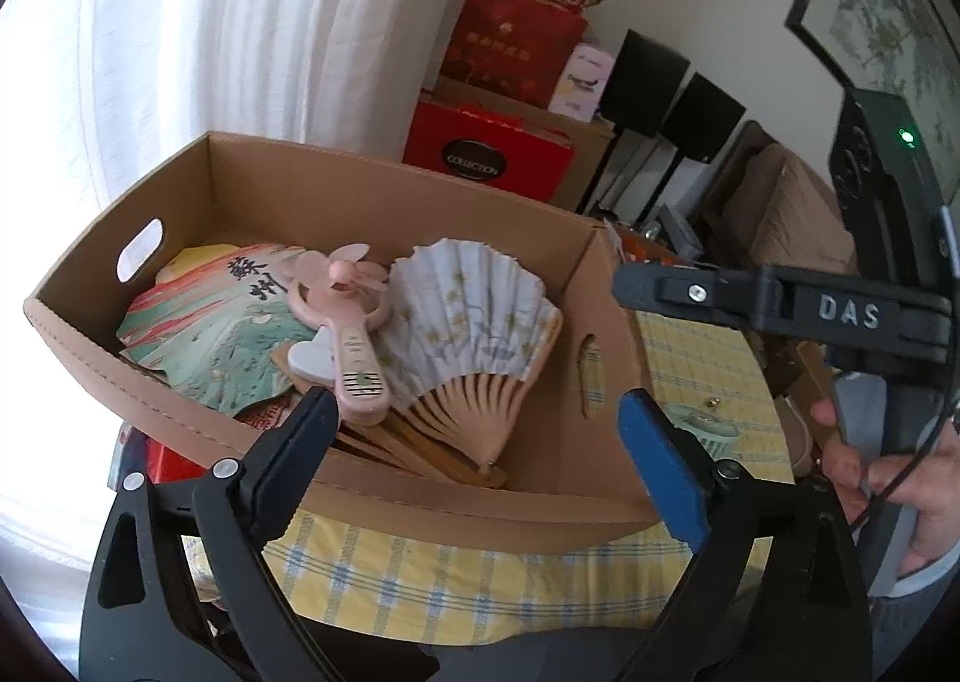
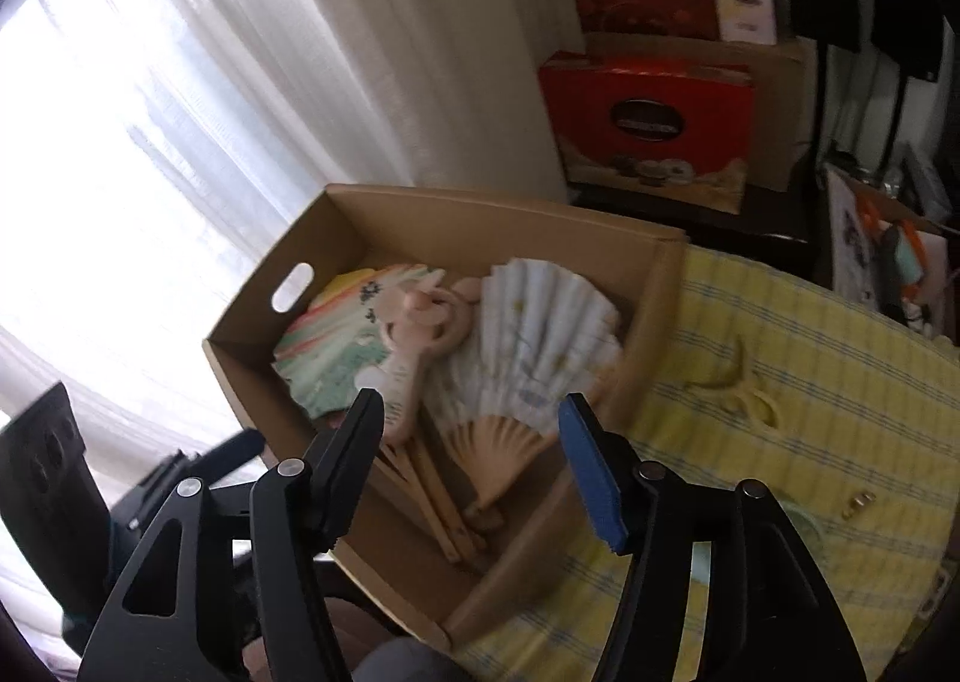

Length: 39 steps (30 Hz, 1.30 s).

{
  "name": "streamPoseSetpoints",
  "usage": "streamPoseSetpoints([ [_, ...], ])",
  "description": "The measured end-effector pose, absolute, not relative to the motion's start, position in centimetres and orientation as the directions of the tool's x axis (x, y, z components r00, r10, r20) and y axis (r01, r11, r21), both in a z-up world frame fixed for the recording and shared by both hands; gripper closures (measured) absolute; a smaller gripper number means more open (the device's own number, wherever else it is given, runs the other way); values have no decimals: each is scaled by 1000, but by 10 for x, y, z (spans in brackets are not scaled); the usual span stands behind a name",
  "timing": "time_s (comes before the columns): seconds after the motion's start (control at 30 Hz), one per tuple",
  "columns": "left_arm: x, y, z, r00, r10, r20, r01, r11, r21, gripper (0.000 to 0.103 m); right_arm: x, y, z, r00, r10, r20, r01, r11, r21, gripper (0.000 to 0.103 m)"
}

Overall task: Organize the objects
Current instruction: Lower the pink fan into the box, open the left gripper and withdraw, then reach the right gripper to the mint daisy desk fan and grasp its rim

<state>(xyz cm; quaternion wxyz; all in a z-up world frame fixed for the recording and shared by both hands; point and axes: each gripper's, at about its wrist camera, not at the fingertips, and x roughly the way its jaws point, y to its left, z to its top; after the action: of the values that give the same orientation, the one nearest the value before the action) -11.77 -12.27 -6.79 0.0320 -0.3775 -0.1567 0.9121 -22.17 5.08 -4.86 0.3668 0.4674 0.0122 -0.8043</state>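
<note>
A cardboard box (image 1: 300,238) is seen standing on a table covered with a yellow checked cloth (image 1: 456,574), and the gathered things lie inside it: a printed flat fan (image 1: 198,334) toward the handle-hole side, a pink handheld fan (image 1: 354,346) laid across it, and a white folding fan (image 1: 474,316) spread open with its wooden ribs converging toward the near wall. The left gripper (image 1: 480,430) is held just above the near edge of the box with its jaws spread wide and nothing between them; the right gripper (image 2: 474,442) is likewise held spread and empty, above the near corner of the box, pointing down into it. What is left outside the box lies on the cloth to its right: a mint-green object (image 1: 702,430), partly hidden behind the blue pad of the left gripper, and a small brass-coloured piece (image 2: 858,502) close to the right gripper's right-hand finger. Its long axis cannot be judged, so little of the green object being shown. The right hand (image 1: 888,478) is judged to be the nearer to these remaining things, so a reach rightward, away from the box, is probably what the next pick calls for
</note>
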Motion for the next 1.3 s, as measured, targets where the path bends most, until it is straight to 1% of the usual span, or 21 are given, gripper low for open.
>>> streamPoseSetpoints([
  [0.2, -115, -104, -61, -707, 189, -681, 30, -955, -296, 8, -210, 87, -39, -361, -549, -754, 584, -763, 276, 31],
  [0.37, -113, -85, -57, -700, 223, -678, -11, -953, -302, 7, -206, 125, -40, -406, -515, -755, 540, -802, 256, 29],
  [0.4, -112, -81, -58, -695, 237, -678, -22, -951, -309, 7, -205, 133, -41, -414, -510, -754, 531, -808, 255, 29],
  [0.47, -111, -72, -58, -688, 257, -679, -42, -948, -316, 2, -204, 151, -43, -431, -497, -753, 507, -824, 253, 29],
  [0.53, -110, -61, -59, -682, 270, -679, -65, -948, -311, 2, -203, 166, -46, -443, -484, -754, 485, -837, 252, 28],
  [0.9, -106, 6, -77, -626, 316, -713, -179, -948, -264, 0, -206, 230, -83, -477, -385, -790, 346, -909, 234, 17],
  [1.07, -101, 35, -79, -641, 285, -712, -227, -957, -179, 0, -208, 241, -103, -471, -356, -807, 310, -923, 226, 15],
  [1.3, -104, 63, -85, -616, 305, -726, -264, -949, -175, 0, -203, 253, -112, -493, -321, -809, 291, -937, 194, 13],
])
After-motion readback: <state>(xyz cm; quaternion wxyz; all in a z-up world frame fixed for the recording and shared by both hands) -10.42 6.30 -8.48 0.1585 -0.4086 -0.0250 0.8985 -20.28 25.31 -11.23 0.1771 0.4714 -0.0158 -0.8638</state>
